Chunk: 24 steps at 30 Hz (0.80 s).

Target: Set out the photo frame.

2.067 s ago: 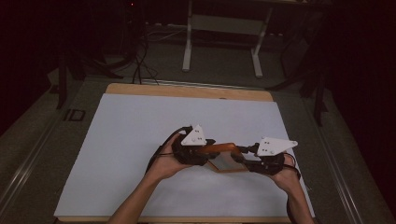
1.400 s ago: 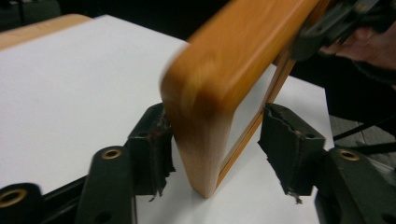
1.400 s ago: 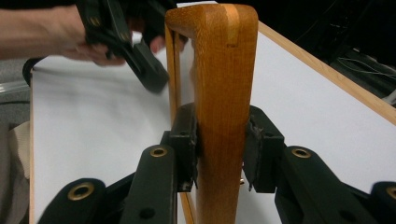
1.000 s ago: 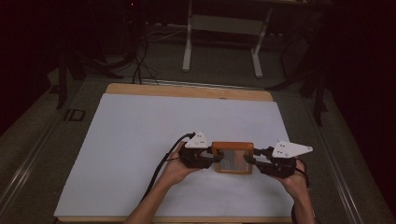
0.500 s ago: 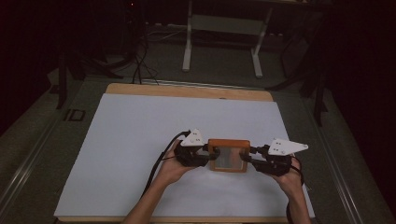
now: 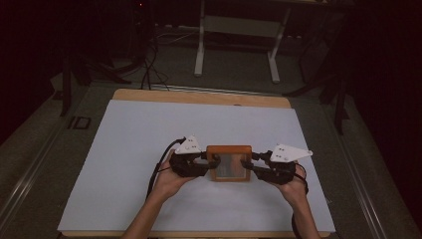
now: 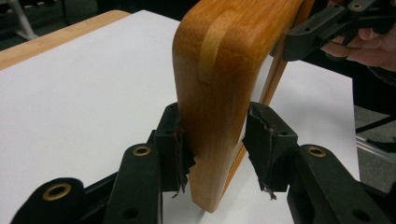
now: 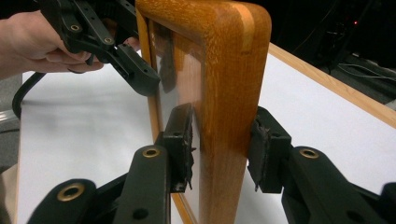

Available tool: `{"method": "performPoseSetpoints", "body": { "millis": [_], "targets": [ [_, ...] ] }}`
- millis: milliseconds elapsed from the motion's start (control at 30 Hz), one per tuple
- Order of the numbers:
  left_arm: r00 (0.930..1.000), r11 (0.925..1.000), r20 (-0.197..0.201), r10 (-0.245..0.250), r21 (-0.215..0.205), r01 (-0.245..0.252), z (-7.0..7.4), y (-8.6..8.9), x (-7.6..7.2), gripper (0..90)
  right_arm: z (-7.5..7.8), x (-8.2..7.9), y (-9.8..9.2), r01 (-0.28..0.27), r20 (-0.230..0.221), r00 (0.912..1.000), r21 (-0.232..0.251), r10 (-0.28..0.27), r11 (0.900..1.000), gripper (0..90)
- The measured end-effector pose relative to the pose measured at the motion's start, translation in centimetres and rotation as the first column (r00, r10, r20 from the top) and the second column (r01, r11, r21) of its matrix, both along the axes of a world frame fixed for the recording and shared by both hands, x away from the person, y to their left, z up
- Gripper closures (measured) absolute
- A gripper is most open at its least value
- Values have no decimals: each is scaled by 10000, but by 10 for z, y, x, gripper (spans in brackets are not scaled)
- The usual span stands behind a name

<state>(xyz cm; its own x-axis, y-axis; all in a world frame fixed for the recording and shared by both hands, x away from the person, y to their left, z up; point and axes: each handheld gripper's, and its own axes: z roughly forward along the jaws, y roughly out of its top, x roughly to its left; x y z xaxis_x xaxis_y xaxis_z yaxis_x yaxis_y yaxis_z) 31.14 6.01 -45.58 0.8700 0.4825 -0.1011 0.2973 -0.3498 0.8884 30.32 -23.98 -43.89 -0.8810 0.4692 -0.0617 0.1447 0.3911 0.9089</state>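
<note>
Orange wooden picture frame with glass pane, above the near-centre of the white table sheet | long axis between grippers | left gripper clamps left side | right gripper clamps right side | both equally near.

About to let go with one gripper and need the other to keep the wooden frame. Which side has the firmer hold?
Probably the right gripper: both pads seem to touch the wooden frame. On the left gripper, one pad shows a gap.
</note>
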Motion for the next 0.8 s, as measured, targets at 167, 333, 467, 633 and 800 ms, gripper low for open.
{"method": "performPoseSetpoints", "body": {
  "millis": [167, 333, 467, 633, 800],
  "targets": [
    [9997, 9998, -124, 199, 51, -199, 2, 8, -2, 594, 0, 1, 10, 65, -64, 10000, 40, -64, 10000, 630],
    [9990, 9994, -294, 335, 135, -331, 4, 17, -1, 588, -1, 3, 20, 97, -312, 9995, 216, -90, 9997, 629],
    [9982, 9990, -419, 433, 158, -427, 3, 24, -2, 585, -4, 5, 26, 61, -544, 9985, 343, -42, 9994, 629],
    [9973, 9986, -503, 535, 27, -534, 4, 31, -2, 579, -5, 5, 34, 104, -686, 9976, 394, -77, 9992, 630],
    [9953, 9979, -721, 640, -67, -646, 2, 37, -1, 576, -7, 7, 40, 131, -830, 9965, 505, -88, 9986, 630]
  ]
}}
